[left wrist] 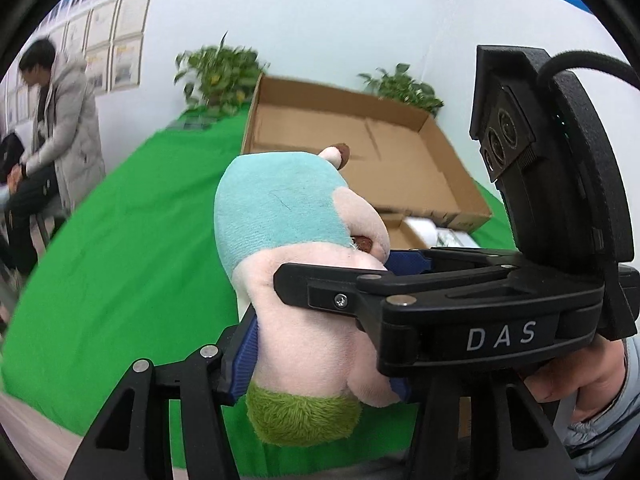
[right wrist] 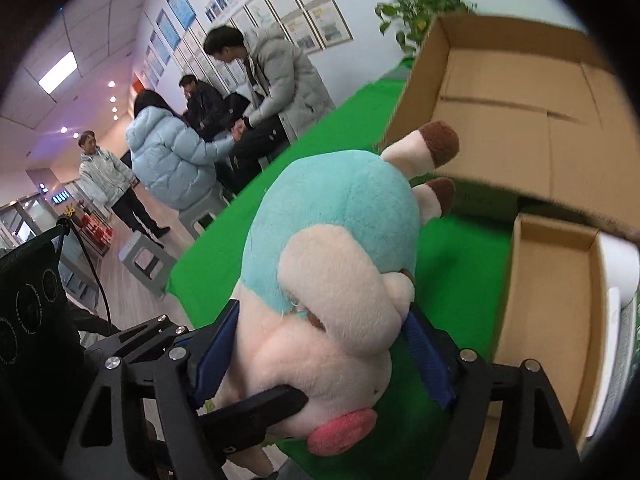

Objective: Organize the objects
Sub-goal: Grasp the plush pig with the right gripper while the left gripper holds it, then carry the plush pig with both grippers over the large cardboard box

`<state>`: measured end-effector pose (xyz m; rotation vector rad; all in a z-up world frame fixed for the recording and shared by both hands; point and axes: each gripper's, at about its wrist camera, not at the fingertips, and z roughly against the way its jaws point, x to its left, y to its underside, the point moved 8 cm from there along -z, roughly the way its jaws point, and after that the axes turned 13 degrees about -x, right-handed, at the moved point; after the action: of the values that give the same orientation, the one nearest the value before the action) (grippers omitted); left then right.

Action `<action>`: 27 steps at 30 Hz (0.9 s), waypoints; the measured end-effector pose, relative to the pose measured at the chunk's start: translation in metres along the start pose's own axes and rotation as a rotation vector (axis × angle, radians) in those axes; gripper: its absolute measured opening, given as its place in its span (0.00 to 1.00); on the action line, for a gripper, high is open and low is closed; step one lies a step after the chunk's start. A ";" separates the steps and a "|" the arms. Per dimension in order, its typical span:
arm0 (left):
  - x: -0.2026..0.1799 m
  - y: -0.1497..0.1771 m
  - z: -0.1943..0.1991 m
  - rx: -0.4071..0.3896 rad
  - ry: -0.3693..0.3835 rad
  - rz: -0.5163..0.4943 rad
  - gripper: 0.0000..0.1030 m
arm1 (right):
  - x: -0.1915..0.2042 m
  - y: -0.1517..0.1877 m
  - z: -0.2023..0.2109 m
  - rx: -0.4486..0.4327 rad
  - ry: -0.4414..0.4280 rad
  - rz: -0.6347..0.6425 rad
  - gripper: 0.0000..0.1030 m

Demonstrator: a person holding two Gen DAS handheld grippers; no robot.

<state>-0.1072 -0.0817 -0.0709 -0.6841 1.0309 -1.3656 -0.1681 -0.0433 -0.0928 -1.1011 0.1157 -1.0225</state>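
A plush toy (left wrist: 288, 216) with a teal head, pale pink body and green base hangs above the green cloth. My left gripper (left wrist: 324, 360) is shut on its lower body, blue pads pressing both sides. My right gripper (left wrist: 336, 270) reaches in from the right, one black finger lying across the toy's middle. In the right wrist view the same plush toy (right wrist: 340, 240) fills the centre, and my right gripper (right wrist: 320, 344) has its blue pads against both sides of the body. A finger of the left gripper (right wrist: 256, 404) presses the toy from the lower left.
A large open cardboard box (left wrist: 360, 140) (right wrist: 520, 100) lies beyond the toy on the green-covered table (left wrist: 120, 240). A smaller cardboard box (right wrist: 552, 320) with white items sits to its right. Potted plants (left wrist: 220, 72) stand at the back. Several people (right wrist: 260, 92) sit or stand at the left.
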 end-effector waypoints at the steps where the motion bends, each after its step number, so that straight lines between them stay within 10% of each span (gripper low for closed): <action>1: -0.004 -0.009 -0.001 -0.013 0.003 -0.023 0.49 | -0.001 -0.006 0.005 -0.026 -0.003 0.003 0.76; 27: -0.139 -0.227 -0.070 -0.298 0.193 -0.278 0.49 | -0.051 -0.155 0.117 -0.503 0.141 0.074 0.73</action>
<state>-0.2588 0.0370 0.1262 -0.9573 1.3488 -1.5557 -0.2307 0.0630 0.0662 -1.4637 0.5476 -1.0303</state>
